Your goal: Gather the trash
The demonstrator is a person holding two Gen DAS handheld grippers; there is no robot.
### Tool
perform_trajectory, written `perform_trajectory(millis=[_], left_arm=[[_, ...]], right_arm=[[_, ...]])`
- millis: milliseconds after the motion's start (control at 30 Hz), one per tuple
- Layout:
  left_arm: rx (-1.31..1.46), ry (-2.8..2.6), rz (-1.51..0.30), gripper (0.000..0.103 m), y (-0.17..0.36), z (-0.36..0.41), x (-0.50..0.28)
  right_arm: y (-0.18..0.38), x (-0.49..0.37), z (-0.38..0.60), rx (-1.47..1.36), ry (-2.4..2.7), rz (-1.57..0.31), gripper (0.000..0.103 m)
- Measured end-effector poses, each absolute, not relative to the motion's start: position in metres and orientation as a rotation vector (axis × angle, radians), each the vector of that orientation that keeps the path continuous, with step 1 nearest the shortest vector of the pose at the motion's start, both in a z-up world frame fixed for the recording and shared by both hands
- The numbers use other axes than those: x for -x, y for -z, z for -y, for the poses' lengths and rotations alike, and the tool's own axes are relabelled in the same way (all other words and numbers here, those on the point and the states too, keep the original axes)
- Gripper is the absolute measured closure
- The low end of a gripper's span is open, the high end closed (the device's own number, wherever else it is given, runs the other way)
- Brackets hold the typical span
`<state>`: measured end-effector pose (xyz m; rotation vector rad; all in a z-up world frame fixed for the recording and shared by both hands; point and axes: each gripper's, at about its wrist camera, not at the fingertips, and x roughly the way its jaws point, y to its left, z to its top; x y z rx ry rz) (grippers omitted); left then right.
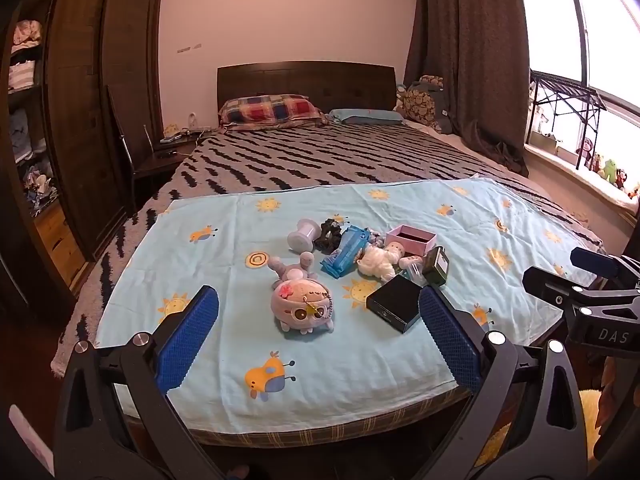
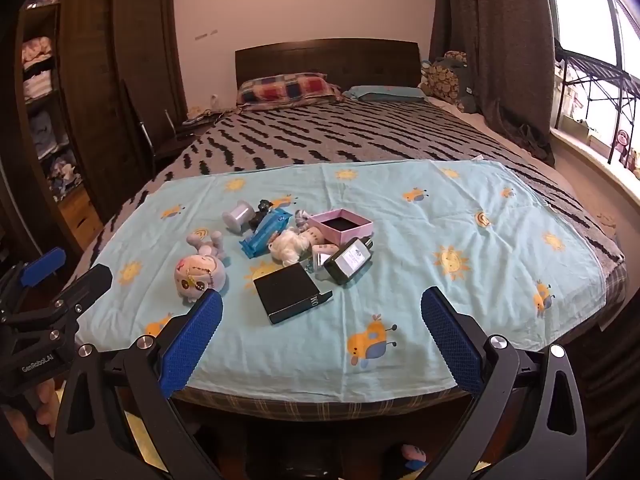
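Both tongs, left gripper [image 1: 319, 334] & right gripper [image 2: 322, 336], stood wide apart w/ nothing held; best start: blue wrapper [image 1: 345, 250], frame ctr, approached lengthwise.

Light-blue sun-print cloth [image 1: 360, 360], grey black-dashed blanket [image 1: 300, 156], pink box [image 1: 412, 240], blue fingers [image 1: 188, 336]

Daylight enters from the window [image 1: 556, 32] at right, blown out to white glare in both views. The room interior is dim with a warm pink cast. The wardrobe [image 1: 92, 92] side sits in shadow. Strong fisheye bending and dark vignetting mark the edges. Focus is acceptable, slightly soft throughout.
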<state>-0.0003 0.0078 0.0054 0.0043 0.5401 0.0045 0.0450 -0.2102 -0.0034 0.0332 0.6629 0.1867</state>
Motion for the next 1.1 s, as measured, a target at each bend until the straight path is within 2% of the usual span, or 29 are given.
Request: perform_trajectory(millis=[1100], left_arm=[[-0.003,-0.003,-0.534,0.008,-0.0058,-0.0086,0.0011]], right_arm=[[0.0055,-0.0473,0.2065,-0.036,-0.195,-0.659,0.003]])
